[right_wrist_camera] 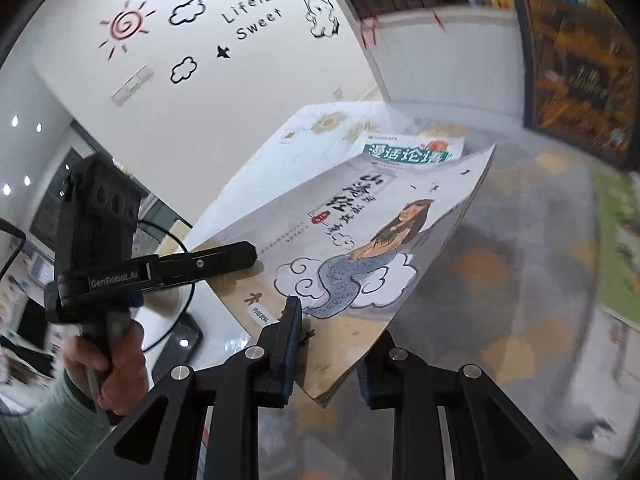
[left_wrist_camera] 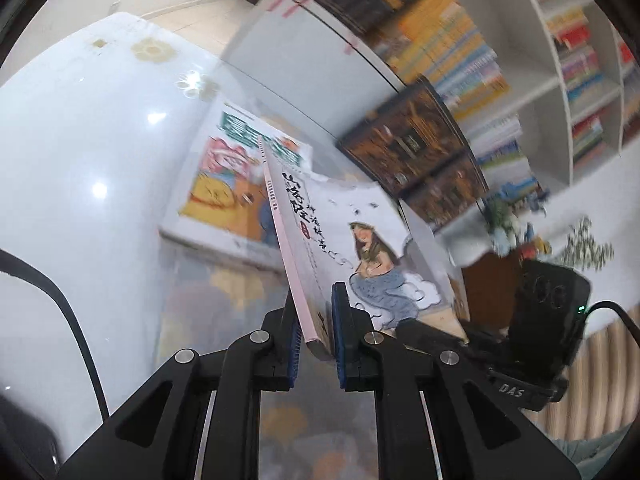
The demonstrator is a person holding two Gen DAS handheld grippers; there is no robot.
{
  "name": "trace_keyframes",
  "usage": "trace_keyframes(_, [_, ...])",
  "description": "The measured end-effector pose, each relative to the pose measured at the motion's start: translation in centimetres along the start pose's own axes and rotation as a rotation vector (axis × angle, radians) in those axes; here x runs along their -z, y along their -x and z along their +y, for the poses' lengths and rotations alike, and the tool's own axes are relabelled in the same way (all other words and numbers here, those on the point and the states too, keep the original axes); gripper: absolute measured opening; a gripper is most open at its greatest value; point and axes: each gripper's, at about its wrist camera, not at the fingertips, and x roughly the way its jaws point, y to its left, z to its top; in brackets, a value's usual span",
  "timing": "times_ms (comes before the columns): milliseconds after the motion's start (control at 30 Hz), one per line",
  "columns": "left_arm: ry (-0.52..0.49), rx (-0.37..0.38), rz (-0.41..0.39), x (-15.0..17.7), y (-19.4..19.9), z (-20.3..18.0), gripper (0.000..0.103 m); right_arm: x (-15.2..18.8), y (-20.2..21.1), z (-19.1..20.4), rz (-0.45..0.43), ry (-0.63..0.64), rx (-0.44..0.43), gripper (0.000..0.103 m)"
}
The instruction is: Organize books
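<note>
1. Left wrist view: the left claw [left_wrist_camera: 316, 336] is clenched on the spine corner of the mermaid book [left_wrist_camera: 360, 248], which is lifted clear above the glass worktop [left_wrist_camera: 80, 200]. Beyond the mermaid book a cartoon book [left_wrist_camera: 232, 184] lies flat on the worktop, and bookshelves [left_wrist_camera: 580, 80] stand further off.

2. Right wrist view: the right claw [right_wrist_camera: 328, 344] grips the mermaid book [right_wrist_camera: 360, 248] at its near edge. The left claw [right_wrist_camera: 224, 258], held by a hand [right_wrist_camera: 116, 364], clamps the same book's far-left edge.

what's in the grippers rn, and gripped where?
Both hold the mermaid book. Left gripper clamps its spine corner; right gripper clamps the bottom edge of the book, near the open-side corner.
</note>
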Motion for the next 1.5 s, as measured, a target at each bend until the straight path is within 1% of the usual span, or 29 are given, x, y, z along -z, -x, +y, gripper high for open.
trace_keyframes(67, [0.024,-0.005,-0.011,-1.4,-0.9,1.3,0.011,-1.3,-1.6,-0.5,0.013,0.010,0.005,0.023])
trace_keyframes(167, [0.028,-0.032,-0.014,-2.8,-2.4,2.5,0.010,-2.7,-3.7,-1.1,0.026,0.027,0.020,0.023])
trace_keyframes(300, [0.066,-0.041,-0.029,-4.3,-3.9,4.5,0.010,-4.9,-6.4,-2.4,0.032,0.025,0.025,0.023])
trace_keyframes(600, [0.105,-0.055,-0.013,-5.7,-5.5,7.2,0.010,-7.0,-10.0,-4.4,0.065,-0.041,0.015,0.024])
trace_keyframes(700, [0.119,-0.078,-0.003,-5.7,-5.6,7.7,0.010,-7.1,-10.7,-4.8,0.082,-0.053,0.028,0.024])
trace_keyframes(767, [0.129,-0.118,0.011,-5.3,-5.5,8.2,0.010,-6.7,-11.0,-4.9,0.104,-0.072,0.032,0.025])
trace_keyframes(833, [0.134,-0.148,0.015,-4.7,-5.2,8.6,0.010,-6.4,-11.6,-5.2,0.132,-0.102,0.027,0.027])
trace_keyframes(900, [0.145,-0.151,0.002,-4.2,-4.4,8.9,0.011,-6.1,-11.3,-5.1,0.128,-0.110,0.022,0.031])
trace_keyframes(1033, [0.152,-0.200,-0.005,-2.8,-2.9,9.0,0.012,-5.7,-10.9,-4.9,0.137,-0.106,0.034,0.038])
trace_keyframes(1100, [0.164,-0.190,-0.003,-2.1,-2.3,8.9,0.012,-5.1,-10.3,-5.0,0.141,-0.118,0.044,0.041])
trace_keyframes(1167, [0.167,-0.187,0.000,-1.4,-1.9,8.5,0.012,-4.5,-9.8,-5.2,0.143,-0.138,0.052,0.042])
trace_keyframes(1267, [0.146,-0.162,0.019,-0.2,-1.5,6.7,0.012,-2.3,-7.8,-5.3,0.137,-0.171,0.056,0.042])
trace_keyframes(1367, [0.063,-0.159,0.056,1.4,-1.8,3.5,0.012,1.2,-3.8,-5.2,0.093,-0.193,0.093,0.042])
trace_keyframes(1433, [-0.007,-0.133,0.093,3.0,-2.5,0.7,0.013,4.2,-0.6,-5.6,0.063,-0.223,0.133,0.042])
trace_keyframes(1467, [-0.034,-0.121,0.111,3.7,-3.0,-0.4,0.017,5.2,0.5,-5.8,0.053,-0.236,0.148,0.042])
trace_keyframes(1500, [-0.073,-0.108,0.142,4.7,-3.9,-2.3,0.022,7.3,2.5,-6.3,0.036,-0.267,0.179,0.042])
